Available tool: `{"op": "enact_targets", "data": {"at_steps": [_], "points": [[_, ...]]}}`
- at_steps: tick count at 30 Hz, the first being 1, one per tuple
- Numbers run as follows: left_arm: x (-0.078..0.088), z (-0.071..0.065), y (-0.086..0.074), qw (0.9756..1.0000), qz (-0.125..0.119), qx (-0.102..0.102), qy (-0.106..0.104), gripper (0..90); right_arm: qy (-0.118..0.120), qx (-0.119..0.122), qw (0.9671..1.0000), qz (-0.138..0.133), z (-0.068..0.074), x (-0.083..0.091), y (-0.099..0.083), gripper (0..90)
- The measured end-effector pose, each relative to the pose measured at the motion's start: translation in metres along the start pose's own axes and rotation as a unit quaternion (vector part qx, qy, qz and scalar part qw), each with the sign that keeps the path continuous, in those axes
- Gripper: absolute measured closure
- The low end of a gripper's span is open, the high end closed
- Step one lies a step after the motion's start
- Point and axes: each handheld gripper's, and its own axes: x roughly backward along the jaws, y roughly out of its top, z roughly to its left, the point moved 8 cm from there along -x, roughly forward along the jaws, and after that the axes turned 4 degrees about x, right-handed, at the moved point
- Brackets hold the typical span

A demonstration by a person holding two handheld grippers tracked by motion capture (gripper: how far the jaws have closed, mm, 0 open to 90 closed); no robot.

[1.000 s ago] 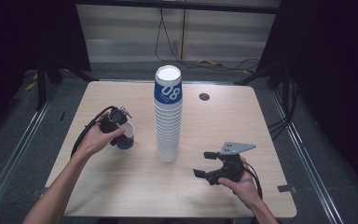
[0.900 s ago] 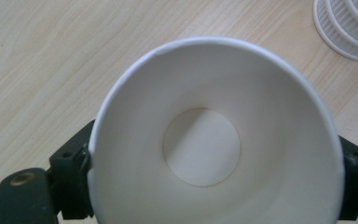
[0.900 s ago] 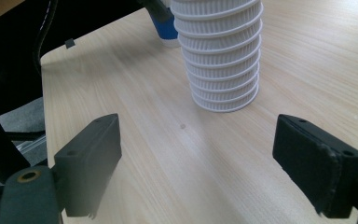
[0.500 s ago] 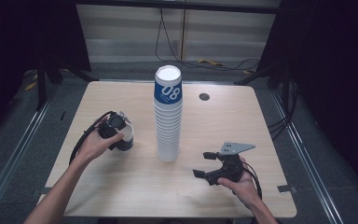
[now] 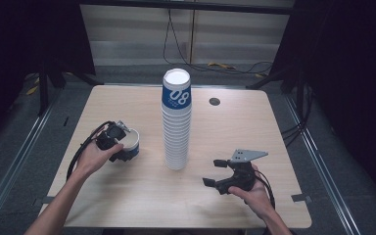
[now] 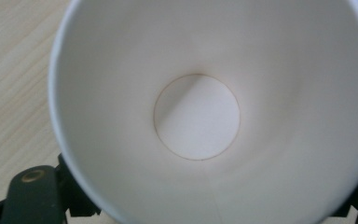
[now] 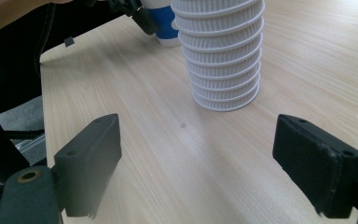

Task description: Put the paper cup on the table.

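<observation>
So the left gripper (image 5: 120,147) has its jaws clamped on a single paper cup (image 5: 129,143), white inside with a blue band outside, over the left side of the table (image 5: 127,205). In the left gripper view you're looking straight down into the cup (image 6: 200,116), with the black jaws hugging its wall at both lower corners. Whether its base is on the wood I can't tell.

The tall stack of cups (image 5: 176,122) stands upside down mid-table, just right of the held cup and apart from it.

The right gripper (image 5: 216,172) sits near the front right, jaws spread wide with nothing between them, pointing at the foot of the stack (image 7: 223,60).
</observation>
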Motion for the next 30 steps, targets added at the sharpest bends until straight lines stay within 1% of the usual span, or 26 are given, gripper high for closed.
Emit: {"op": "enact_targets", "data": {"at_steps": [3, 4, 5, 6, 7, 8, 10, 11, 13, 15, 17, 18, 21, 23, 25, 26, 27, 28, 29, 30], "points": [[0.0, 0.001, -0.005, 1.0, -0.002, 0.006, 0.0, 17.0, -0.001, -0.001, 1.0, 0.0, 0.0, 0.0, 0.0, 15.6], [0.001, 0.001, -0.007, 0.9999, -0.007, 0.01, -0.001, 16.8, -0.001, 0.0, 1.0, 0.0, 0.0, 0.0, 0.0, 15.6], [0.003, 0.0, -0.009, 0.9997, -0.013, 0.018, -0.004, 16.6, -0.001, 0.0, 1.0, 0.0, 0.0, 0.0, 0.0, 15.6], [0.005, 0.001, -0.011, 0.9995, -0.013, 0.028, 0.002, 17.1, -0.001, -0.001, 1.0, 0.0, 0.0, 0.001, 0.0, 15.6], [0.006, 0.001, -0.014, 0.9994, -0.01, 0.032, 0.004, 16.9, -0.002, -0.002, 1.0, -0.001, 0.0, 0.001, 0.0, 15.6], [0.008, 0.001, -0.017, 0.9992, -0.012, 0.037, 0.003, 16.7, -0.003, -0.003, 1.0, -0.001, -0.001, 0.002, 0.0, 15.6], [0.013, 0.004, -0.019, 0.9987, -0.026, 0.041, 0.013, 16.8, -0.005, -0.004, 1.0, 0.0, -0.002, 0.001, -0.001, 15.6], [0.014, 0.005, -0.02, 0.9981, -0.034, 0.049, 0.013, 16.3, -0.005, -0.004, 1.0, 0.0, -0.002, 0.001, -0.001, 15.6], [0.016, 0.004, -0.024, 0.9973, -0.043, 0.059, 0.004, 16.3, -0.006, -0.005, 1.0, 0.0, -0.002, 0.001, -0.001, 15.6], [0.017, 0.005, -0.028, 0.9966, -0.05, 0.065, 0.005, 16.5, -0.007, -0.006, 1.0, 0.001, -0.003, 0.001, -0.001, 15.6], [0.017, 0.004, -0.031, 0.9941, -0.071, 0.082, -0.003, 16.4, -0.01, -0.008, 0.9999, 0.001, -0.004, 0.002, -0.002, 15.6], [0.017, 0.003, -0.033, 0.9937, -0.075, 0.082, -0.001, 16.4, -0.012, -0.009, 0.9999, 0.001, -0.004, 0.002, -0.002, 15.6], [0.021, 0.001, -0.035, 0.9928, -0.095, 0.072, 0.01, 16.3, -0.017, -0.013, 0.9998, -0.002, -0.006, 0.004, -0.002, 15.6], [0.025, -0.004, -0.034, 0.9904, -0.12, 0.069, 0.008, 16.3, -0.019, -0.016, 0.9997, -0.003, -0.007, 0.005, -0.002, 15.6], [0.03, -0.009, -0.035, 0.9899, -0.128, 0.06, 0.013, 16.3, -0.022, -0.018, 0.9996, -0.002, -0.007, 0.005, -0.003, 15.7], [0.033, -0.012, -0.034, 0.9877, -0.142, 0.064, 0.009, 16.3, -0.023, -0.019, 0.9995, -0.002, -0.007, 0.006, -0.004, 16.1], [0.035, -0.018, -0.034, 0.9847, -0.157, 0.074, -0.009, 16.3, -0.024, -0.019, 0.9995, -0.004, -0.007, 0.006, -0.004, 16.3], [0.037, -0.022, -0.035, 0.9836, -0.163, 0.075, -0.017, 16.3, -0.025, -0.02, 0.9995, -0.003, -0.007, 0.007, -0.004, 16.6], [0.038, -0.025, -0.035, 0.9826, -0.168, 0.076, -0.019, 16.3, -0.028, -0.019, 0.9994, -0.004, -0.007, 0.008, -0.004, 17.1], [0.039, -0.029, -0.036, 0.9822, -0.173, 0.071, -0.014, 16.3, -0.03, -0.019, 0.9994, -0.006, -0.007, 0.008, -0.004, 17.2]]}}
